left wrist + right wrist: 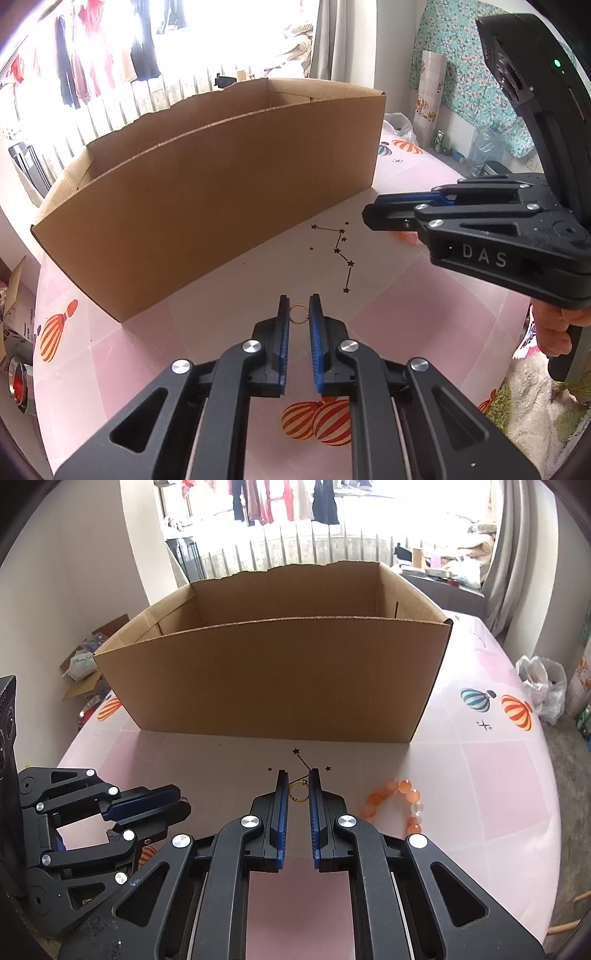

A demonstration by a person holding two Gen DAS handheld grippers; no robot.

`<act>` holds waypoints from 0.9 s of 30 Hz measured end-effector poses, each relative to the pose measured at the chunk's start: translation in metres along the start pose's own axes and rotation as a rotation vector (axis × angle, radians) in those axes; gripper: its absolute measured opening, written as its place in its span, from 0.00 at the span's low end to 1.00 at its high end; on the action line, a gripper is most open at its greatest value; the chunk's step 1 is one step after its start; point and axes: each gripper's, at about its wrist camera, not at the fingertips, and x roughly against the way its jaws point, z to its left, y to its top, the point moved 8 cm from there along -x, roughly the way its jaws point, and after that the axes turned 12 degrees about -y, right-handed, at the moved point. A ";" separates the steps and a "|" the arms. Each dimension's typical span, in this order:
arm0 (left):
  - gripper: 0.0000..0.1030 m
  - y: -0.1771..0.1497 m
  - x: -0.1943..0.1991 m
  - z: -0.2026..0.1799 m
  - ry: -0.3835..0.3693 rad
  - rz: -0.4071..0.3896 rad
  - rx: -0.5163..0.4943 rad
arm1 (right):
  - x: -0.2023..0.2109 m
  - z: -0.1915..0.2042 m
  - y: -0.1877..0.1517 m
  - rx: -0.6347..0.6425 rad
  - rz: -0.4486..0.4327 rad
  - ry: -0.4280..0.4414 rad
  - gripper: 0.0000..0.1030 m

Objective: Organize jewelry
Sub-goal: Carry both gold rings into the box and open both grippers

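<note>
Small gold ring (pixel 298 314) pinched in left gripper (pixel 298 314), second gold ring (pixel 297 791) in right gripper (pixel 297 792), jaws clenched; lift clear over brown cardboard box (pixel 280 679) rim, release inside.

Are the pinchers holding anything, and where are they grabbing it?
Each gripper pinches a small gold ring by its opposite edges, at the fingertips: the left gripper holds one ring, the right gripper another ring.
</note>
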 end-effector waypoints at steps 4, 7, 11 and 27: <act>0.10 0.016 0.019 -0.002 -0.028 -0.053 0.004 | 0.019 0.002 0.013 -0.005 -0.044 0.028 0.08; 0.10 0.036 0.037 0.000 -0.042 -0.099 -0.003 | 0.039 0.001 0.032 -0.005 -0.098 0.060 0.08; 0.10 0.070 0.059 0.004 -0.053 -0.185 -0.045 | 0.060 -0.004 0.070 0.032 -0.184 0.083 0.08; 0.10 0.128 -0.040 0.078 -0.227 0.180 0.216 | -0.051 0.000 0.120 0.236 0.223 0.234 0.09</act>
